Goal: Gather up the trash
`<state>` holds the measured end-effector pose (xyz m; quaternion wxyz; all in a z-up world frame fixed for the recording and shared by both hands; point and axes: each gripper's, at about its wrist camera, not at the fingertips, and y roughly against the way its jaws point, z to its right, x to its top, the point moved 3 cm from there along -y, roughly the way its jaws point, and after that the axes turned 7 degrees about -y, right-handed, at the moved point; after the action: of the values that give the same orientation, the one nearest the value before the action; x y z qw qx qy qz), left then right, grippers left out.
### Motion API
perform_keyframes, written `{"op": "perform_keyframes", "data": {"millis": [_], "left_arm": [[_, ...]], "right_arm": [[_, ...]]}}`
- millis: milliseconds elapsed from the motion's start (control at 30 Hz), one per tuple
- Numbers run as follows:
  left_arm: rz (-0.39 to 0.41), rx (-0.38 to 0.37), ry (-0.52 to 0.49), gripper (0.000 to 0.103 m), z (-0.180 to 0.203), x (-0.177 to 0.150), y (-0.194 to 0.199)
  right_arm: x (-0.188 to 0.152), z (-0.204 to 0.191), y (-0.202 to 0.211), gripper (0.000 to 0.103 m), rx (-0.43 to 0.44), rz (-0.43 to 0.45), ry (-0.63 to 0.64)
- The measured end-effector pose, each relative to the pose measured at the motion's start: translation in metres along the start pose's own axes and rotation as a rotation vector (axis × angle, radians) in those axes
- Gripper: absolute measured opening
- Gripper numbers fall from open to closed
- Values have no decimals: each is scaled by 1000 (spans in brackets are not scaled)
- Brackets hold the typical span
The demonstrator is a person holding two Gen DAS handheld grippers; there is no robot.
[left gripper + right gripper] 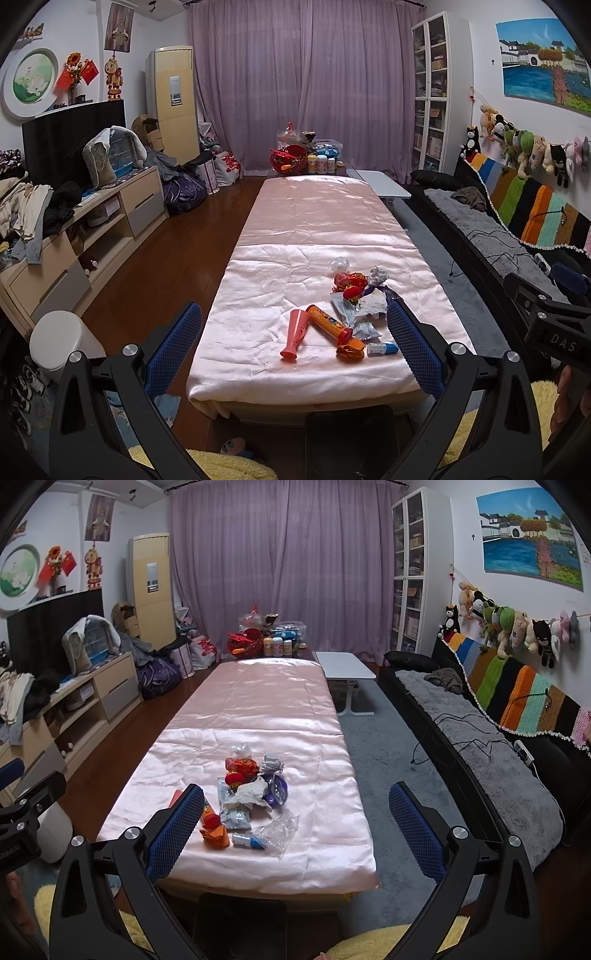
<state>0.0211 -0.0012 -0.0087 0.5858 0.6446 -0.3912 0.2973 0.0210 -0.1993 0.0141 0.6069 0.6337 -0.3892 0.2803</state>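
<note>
**Both grippers wide open, trash pile waiting on the pink table**

So the left gripper (293, 345) and right gripper (295, 827) both hang spread wide with nothing between the blue pads, short of the table's near end. The trash pile (351, 314) sits on the near part of the pink cloth (317, 221), around 1 o'clock in the left wrist view and 11 o'clock in the right one. Nearest bits: a small blue-capped bottle (248, 840), an orange wrapper (215, 835), clear plastic film (282, 829). A pink horn-shaped toy (294, 334) lies beside an orange tube (328, 320). Further back, crumpled white paper (249, 795), red wrappers (242, 766), maybe a clear cup, hard to tell. White bin (61, 338) at 9 o'clock on the floor. Far end at 12: bottles and a red basket (290, 157).
</note>
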Motion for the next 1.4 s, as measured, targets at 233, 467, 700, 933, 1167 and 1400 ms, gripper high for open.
{"op": "perform_keyframes", "data": {"millis": [233, 467, 700, 933, 1167, 1400], "left_arm": [[1, 0, 0, 95, 0, 1, 1], [4, 0, -1, 95, -1, 2, 2], [5, -3, -3, 95, -4, 6, 5], [5, -1, -3, 95, -3, 5, 4], [6, -1, -5, 95, -5, 9, 7], [8, -3, -2, 95, -6, 9, 8]], "right_arm": [[0, 0, 0, 100, 1, 1, 1], [0, 0, 0, 100, 0, 1, 1], [0, 0, 0, 100, 0, 2, 1], [0, 0, 0, 100, -2, 1, 2], [1, 2, 0, 100, -3, 1, -1], [2, 3, -1, 100, -1, 0, 0]]}}
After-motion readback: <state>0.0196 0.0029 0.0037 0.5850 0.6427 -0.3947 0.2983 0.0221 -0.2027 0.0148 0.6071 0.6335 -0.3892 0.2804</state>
